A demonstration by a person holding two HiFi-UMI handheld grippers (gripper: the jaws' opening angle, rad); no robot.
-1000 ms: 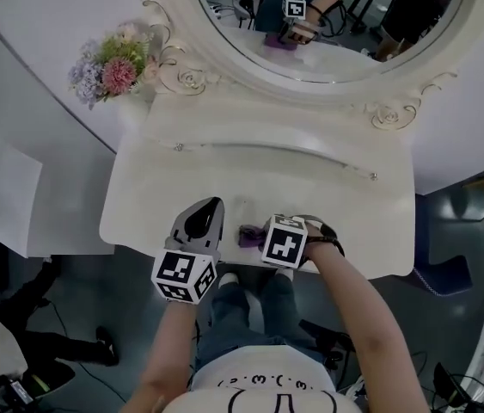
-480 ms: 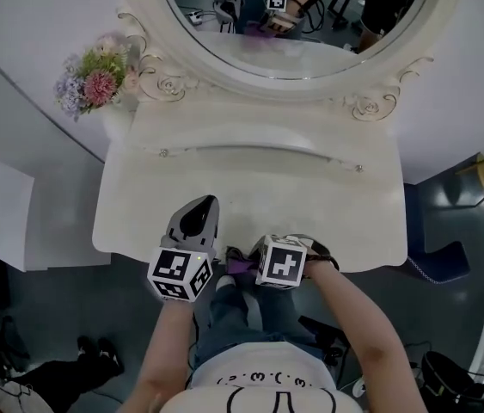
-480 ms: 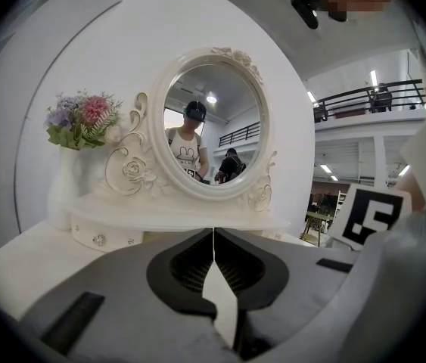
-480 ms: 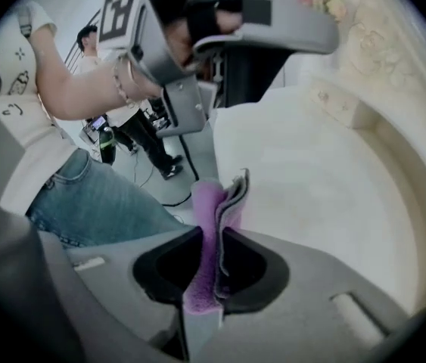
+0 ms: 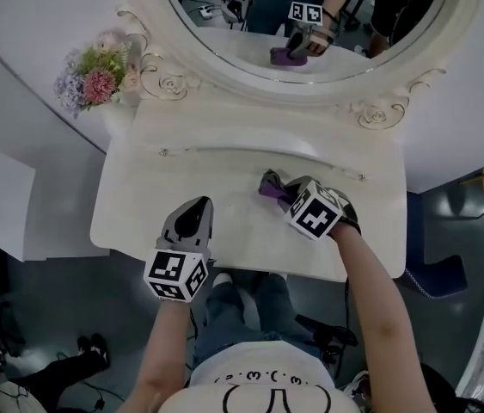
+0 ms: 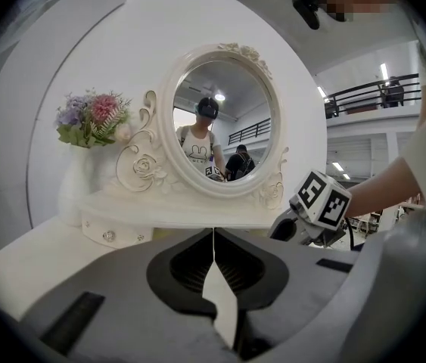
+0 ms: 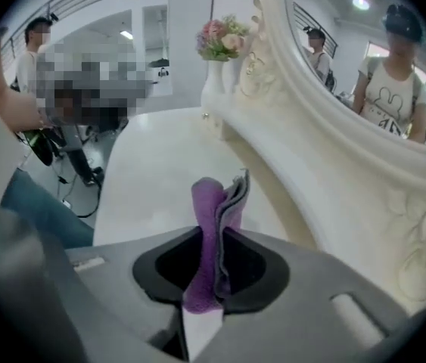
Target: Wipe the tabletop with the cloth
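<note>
A folded purple cloth (image 5: 272, 187) (image 7: 214, 233) is pinched in my right gripper (image 5: 286, 194) (image 7: 216, 237), shut on it. The cloth rests on the cream tabletop (image 5: 181, 196) near the raised back ledge, right of the middle. My left gripper (image 5: 192, 222) (image 6: 213, 237) hovers over the table's front left part, shut with nothing between its jaws. In the left gripper view the right gripper's marker cube (image 6: 320, 200) shows at the right.
An oval mirror (image 5: 310, 15) in an ornate white frame stands behind the ledge (image 5: 250, 127). A vase of flowers (image 5: 95, 71) sits at the back left. The table's front edge (image 5: 224, 263) is right before the person's legs.
The right gripper has carried the cloth from the front edge of the table up and right toward the back ledge. The left gripper has stayed about where it was.
</note>
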